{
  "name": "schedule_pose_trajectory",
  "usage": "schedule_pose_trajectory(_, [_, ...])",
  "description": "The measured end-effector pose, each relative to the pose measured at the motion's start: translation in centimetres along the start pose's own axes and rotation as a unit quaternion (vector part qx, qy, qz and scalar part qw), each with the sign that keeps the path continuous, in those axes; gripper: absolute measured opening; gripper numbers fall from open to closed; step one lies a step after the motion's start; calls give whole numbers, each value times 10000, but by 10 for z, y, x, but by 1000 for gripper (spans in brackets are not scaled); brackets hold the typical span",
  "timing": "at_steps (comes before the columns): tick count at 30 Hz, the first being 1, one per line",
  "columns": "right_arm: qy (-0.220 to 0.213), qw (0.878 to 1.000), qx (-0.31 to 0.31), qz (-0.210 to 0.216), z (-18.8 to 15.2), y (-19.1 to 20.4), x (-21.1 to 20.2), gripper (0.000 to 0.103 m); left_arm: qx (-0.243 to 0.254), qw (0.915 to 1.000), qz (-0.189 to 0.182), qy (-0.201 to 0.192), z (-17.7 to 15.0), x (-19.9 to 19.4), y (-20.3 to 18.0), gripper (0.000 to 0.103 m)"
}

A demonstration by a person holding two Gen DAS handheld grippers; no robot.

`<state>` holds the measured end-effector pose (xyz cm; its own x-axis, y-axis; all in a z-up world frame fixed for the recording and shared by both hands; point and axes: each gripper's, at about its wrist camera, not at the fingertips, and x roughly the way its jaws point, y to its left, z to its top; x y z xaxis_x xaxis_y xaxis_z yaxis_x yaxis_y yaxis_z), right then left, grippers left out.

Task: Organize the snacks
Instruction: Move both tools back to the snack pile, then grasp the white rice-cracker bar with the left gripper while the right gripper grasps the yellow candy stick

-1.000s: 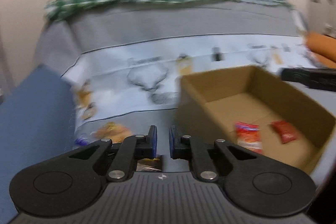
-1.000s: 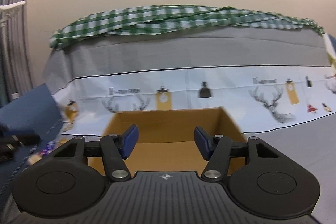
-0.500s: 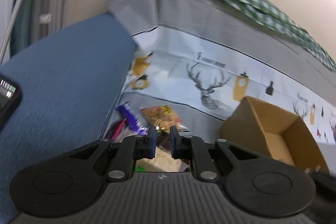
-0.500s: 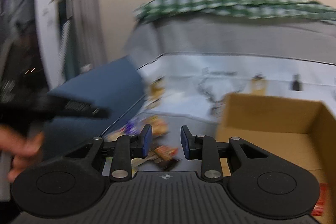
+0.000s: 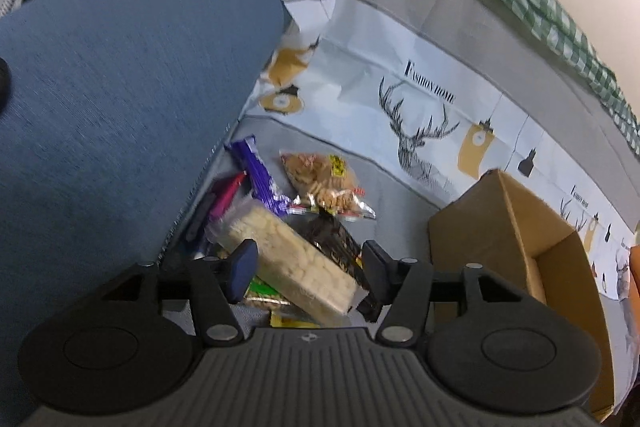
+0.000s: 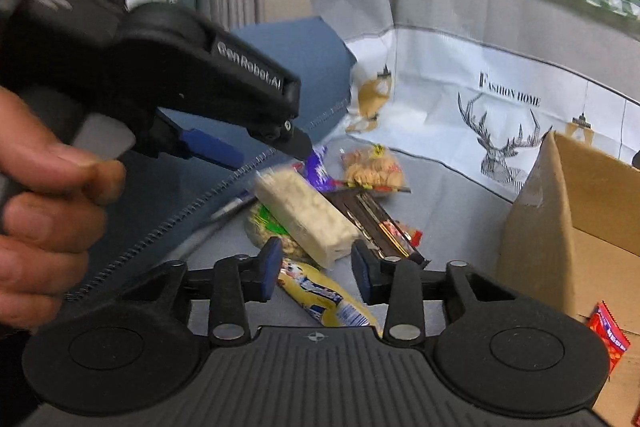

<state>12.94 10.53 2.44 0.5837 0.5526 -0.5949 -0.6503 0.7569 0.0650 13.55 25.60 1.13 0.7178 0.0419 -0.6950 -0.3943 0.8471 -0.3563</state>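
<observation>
Jaws on both the left gripper and the right gripper are opening with nothing pinched yet, so each should drop slowly over one snack, like the pale cracker pack in the pile, then carry it to the cardboard box beyond.

A heap of snacks lies on the grey cloth beside a cardboard box: a long pale puffed-rice bar slants across the top, over a dark wrapper, with a purple wrapper, a clear bag of brown crackers and a yellow packet around it; a red packet lies inside the box
</observation>
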Motion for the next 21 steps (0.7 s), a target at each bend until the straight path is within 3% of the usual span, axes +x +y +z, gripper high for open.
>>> schedule_pose_trajectory(2, [91,10000,12,-34,2,0,11,54,51,10000,30,79,-1,6,-3,67])
schedule_pose_trajectory(7, [529,9985,35,97,4,1,42,60,82,9994,170,275,0,21,-3,78])
schedule_pose_trajectory(17, [1373,9899,268,223,-1,-3,78,62,-37,9970,356,682,5,51,2,84])
schedule_pose_trajectory(19, [1556,9873,214,225,-4,-2,82,55,-112,9968,375,695,7,56,4,84])
schedule_pose_trajectory(21, [1685,9848,265,322,-6,-2,82,35,-174,9965,403,706,9,60,5,84])
